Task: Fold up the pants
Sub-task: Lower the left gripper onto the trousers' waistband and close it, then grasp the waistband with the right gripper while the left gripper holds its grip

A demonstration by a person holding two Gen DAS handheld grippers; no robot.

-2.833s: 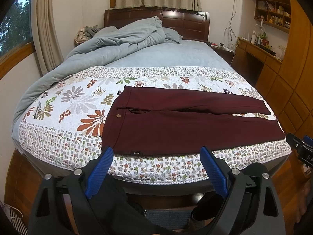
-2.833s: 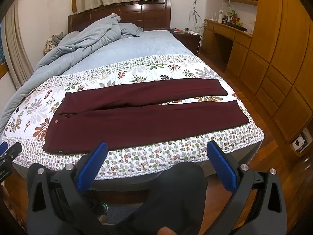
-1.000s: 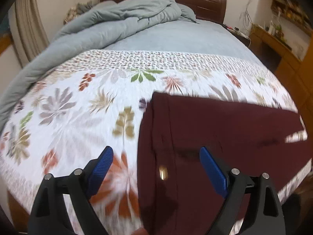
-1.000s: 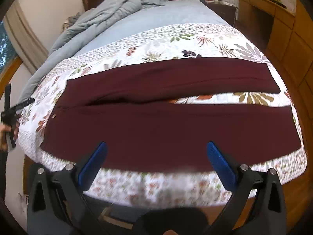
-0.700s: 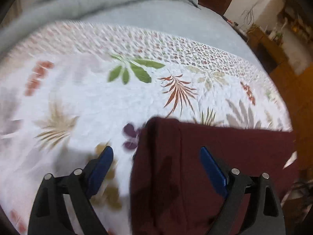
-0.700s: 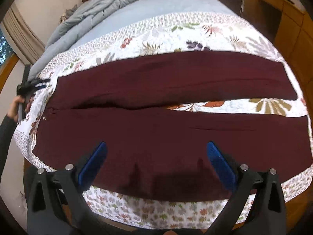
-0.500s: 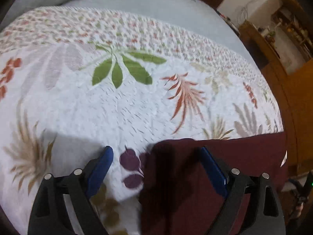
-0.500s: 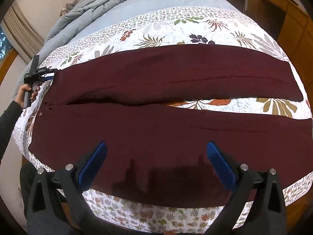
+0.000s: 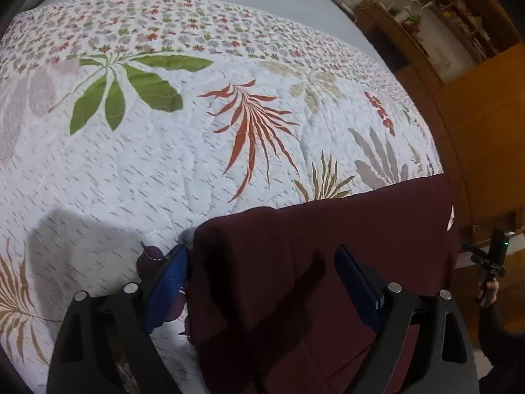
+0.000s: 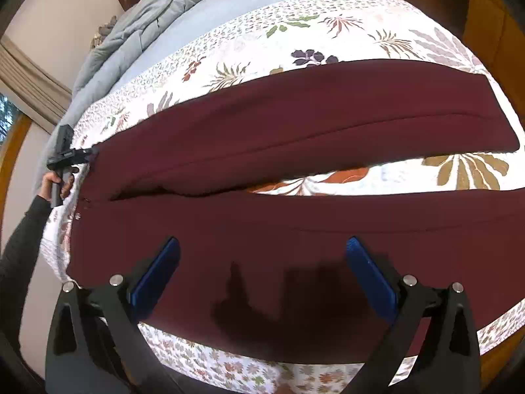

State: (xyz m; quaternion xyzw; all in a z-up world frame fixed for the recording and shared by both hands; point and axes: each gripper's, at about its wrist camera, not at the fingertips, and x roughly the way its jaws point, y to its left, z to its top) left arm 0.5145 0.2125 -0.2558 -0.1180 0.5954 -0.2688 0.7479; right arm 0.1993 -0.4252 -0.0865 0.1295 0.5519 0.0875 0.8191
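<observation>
Dark maroon pants lie flat across the floral quilt, waist to the left, two legs running right with a gap between them. My left gripper is open, down at the far waist corner of the pants, its fingers either side of that corner. It also shows in the right wrist view, at the far left end of the pants. My right gripper is open and empty, hovering over the near leg at mid-length.
The white floral quilt covers the foot of the bed. A rumpled grey duvet lies toward the headboard. Wooden cabinets and a desk stand along the right wall.
My left gripper has moved forward and down to the far waist corner. My right gripper has moved in closer and lower over the near leg.
</observation>
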